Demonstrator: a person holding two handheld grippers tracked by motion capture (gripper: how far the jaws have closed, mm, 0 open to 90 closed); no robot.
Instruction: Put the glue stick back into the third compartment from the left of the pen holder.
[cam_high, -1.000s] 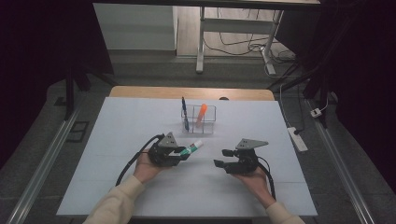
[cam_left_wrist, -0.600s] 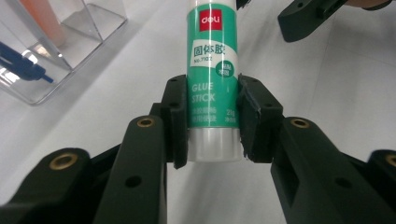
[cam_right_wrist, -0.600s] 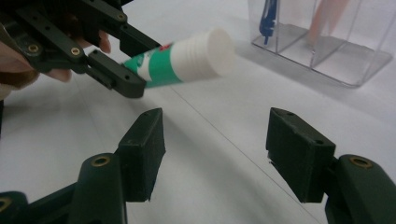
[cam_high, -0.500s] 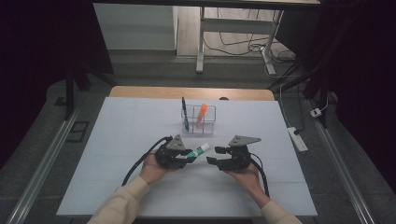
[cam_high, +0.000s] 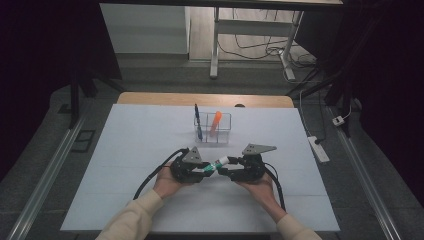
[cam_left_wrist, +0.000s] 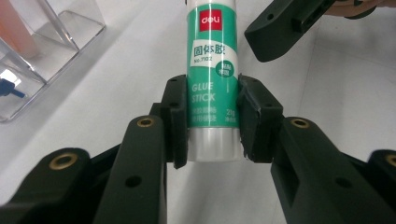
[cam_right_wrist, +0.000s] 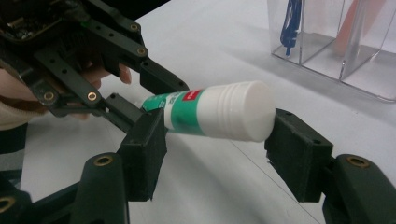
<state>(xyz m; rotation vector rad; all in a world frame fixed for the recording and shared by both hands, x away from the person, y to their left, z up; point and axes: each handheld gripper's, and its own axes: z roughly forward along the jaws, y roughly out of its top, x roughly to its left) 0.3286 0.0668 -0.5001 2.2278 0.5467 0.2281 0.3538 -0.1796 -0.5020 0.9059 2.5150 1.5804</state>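
A person's two hands meet at the lower centre of the high view, each holding a black gripper over a white desk (cam_high: 130, 150). The left gripper (cam_high: 192, 170) has its jaws clamped on the lower body of a green-and-white glue stick (cam_left_wrist: 214, 70); in the left gripper view both pads press on the tube's sides just above its white base, across the words "GLUE STICK". The tube points away from that gripper toward the right gripper (cam_high: 239, 169), its ribbed white cap (cam_right_wrist: 243, 111) leading.

In the right gripper view the cap end lies between that gripper's jaws, which stand wide. Whether the pad at the right of that frame touches the cap's rim cannot be told; the pad at the left sits beside the green band just behind the cap. The glue stick is held above the desk surface, clear of it, between the two grippers.

Beyond the hands, just above the centre of the high view, a clear plastic organiser (cam_high: 216, 131) with compartments stands on the desk. A blue pen (cam_high: 198, 120) stands upright in its left part and an orange marker (cam_high: 215, 122) leans in the next. Black cables trail from both grippers toward the bottom of the frame.
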